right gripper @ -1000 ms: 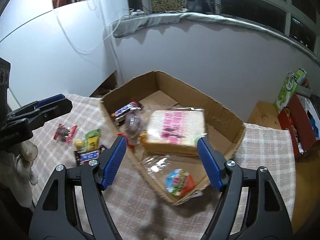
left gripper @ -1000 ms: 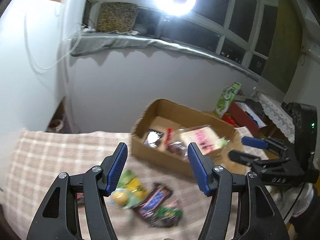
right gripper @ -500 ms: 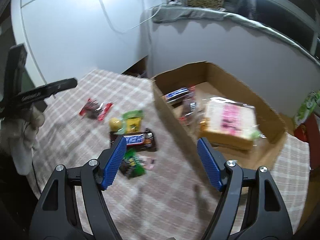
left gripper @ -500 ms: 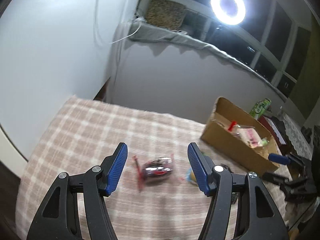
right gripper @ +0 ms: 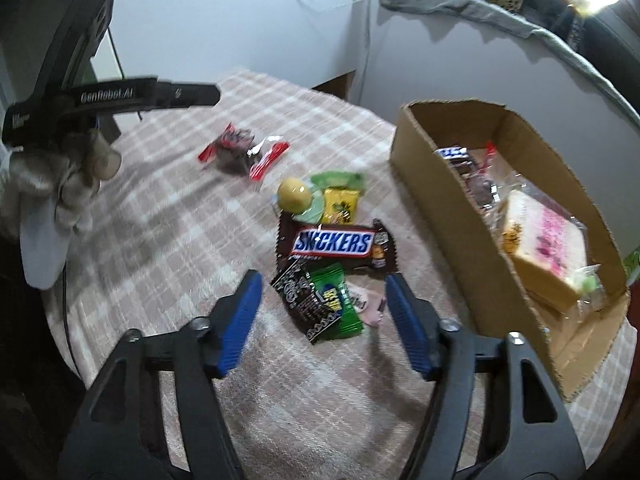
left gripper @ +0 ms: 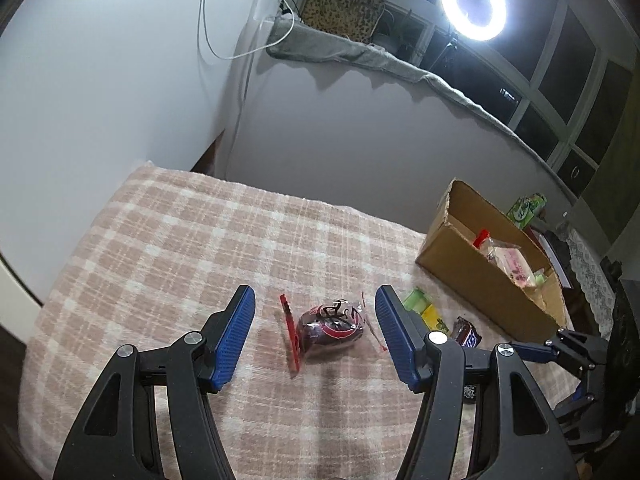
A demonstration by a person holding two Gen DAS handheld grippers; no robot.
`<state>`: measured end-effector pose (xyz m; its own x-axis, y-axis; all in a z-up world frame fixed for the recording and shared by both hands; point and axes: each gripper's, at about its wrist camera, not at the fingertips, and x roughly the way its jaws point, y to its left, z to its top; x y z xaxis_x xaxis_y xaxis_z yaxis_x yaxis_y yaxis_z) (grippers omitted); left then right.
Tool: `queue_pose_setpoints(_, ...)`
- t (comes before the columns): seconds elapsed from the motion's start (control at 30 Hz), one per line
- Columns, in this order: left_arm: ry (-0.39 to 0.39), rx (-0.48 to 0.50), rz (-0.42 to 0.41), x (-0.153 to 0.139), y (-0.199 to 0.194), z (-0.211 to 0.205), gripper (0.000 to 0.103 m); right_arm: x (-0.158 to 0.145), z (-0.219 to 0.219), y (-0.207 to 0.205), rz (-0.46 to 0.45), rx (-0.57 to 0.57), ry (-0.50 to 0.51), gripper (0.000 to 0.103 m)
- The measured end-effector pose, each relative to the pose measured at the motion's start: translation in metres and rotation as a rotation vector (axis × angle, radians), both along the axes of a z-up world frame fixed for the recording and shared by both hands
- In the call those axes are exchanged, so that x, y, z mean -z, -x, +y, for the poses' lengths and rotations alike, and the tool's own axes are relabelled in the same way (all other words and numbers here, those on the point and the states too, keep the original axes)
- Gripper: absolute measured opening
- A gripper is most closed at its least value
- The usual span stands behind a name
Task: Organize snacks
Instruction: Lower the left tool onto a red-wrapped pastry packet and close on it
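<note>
- Looking down my left gripper [left gripper: 312, 334], I see its jaws spread apart with a red-and-dark wrapped snack [left gripper: 330, 327] lying on the checked cloth [left gripper: 180, 248] between them; the blue pads touch nothing and the gripper holds nothing.
- My right gripper [right gripper: 322, 320] has its jaws closing, with the green-and-black packet [right gripper: 320, 304] lying between them on the cloth, pads clear of it as far as I can see.
- Just beyond that packet lies a Snickers bar [right gripper: 334, 244], its near edge touching or overlapping the packet.
- Past the bar sit a yellow round sweet [right gripper: 295, 195] and a yellow-green sachet [right gripper: 340, 200], close together.
- To the right stands the cardboard box [right gripper: 436, 184], open-topped, holding a wrapped slice of bread or cake with pink print [right gripper: 544, 248] and some smaller dark wrappers at its far end.
- From the right wrist view, the left gripper hangs above the cloth to the left, near the red-wrapped snack.
</note>
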<state>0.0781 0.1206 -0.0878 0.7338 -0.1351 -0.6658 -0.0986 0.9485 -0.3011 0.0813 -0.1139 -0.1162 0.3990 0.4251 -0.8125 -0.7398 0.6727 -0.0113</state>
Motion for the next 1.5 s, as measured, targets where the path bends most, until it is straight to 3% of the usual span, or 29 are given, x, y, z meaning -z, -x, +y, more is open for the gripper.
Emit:
queue_pose_setpoints(0.2,-0.014,0.022,0.045,0.014,-0.01,-0.008,0.062,0.013,0.01,-0.007,0.031,-0.017,0.02,0.064)
queue_pose_setpoints(0.53,-0.201,0.059,0.107,0.032,-0.026,-0.044,0.062,0.026,0.019,-0.011,0.043,-0.032,0.043,0.064)
queue_pose_setpoints(0.63,-0.225,0.057,0.126,0.038,-0.029,-0.046,0.068,0.029,0.02,-0.012,0.042,-0.037,0.053,0.064)
queue_pose_setpoints(0.9,-0.199,0.04,0.143,0.044,-0.033,-0.038,0.07,0.027,0.023,-0.008,0.043,-0.063,0.053,0.064)
queue_pose_setpoints(1.0,-0.178,0.037,0.143,0.046,-0.034,-0.034,0.066,0.027,0.024,-0.006,0.031,-0.073,0.068,0.063)
queue_pose_setpoints(1.03,-0.178,0.041,0.139,0.045,-0.033,-0.034,0.059,0.027,0.025,-0.006,0.031,-0.075,0.07,0.059)
queue_pose_setpoints(1.07,-0.18,0.044,0.137,0.045,-0.033,-0.035,0.057,0.027,0.025,-0.006,0.031,-0.075,0.072,0.05)
queue_pose_setpoints(1.13,-0.192,0.046,0.131,0.045,-0.032,-0.037,0.057,0.025,0.023,-0.004,0.032,-0.075,0.078,0.043)
queue_pose_setpoints(1.5,-0.188,0.058,0.123,0.044,-0.03,-0.039,0.053,0.023,0.012,0.005,0.038,-0.067,0.076,0.042)
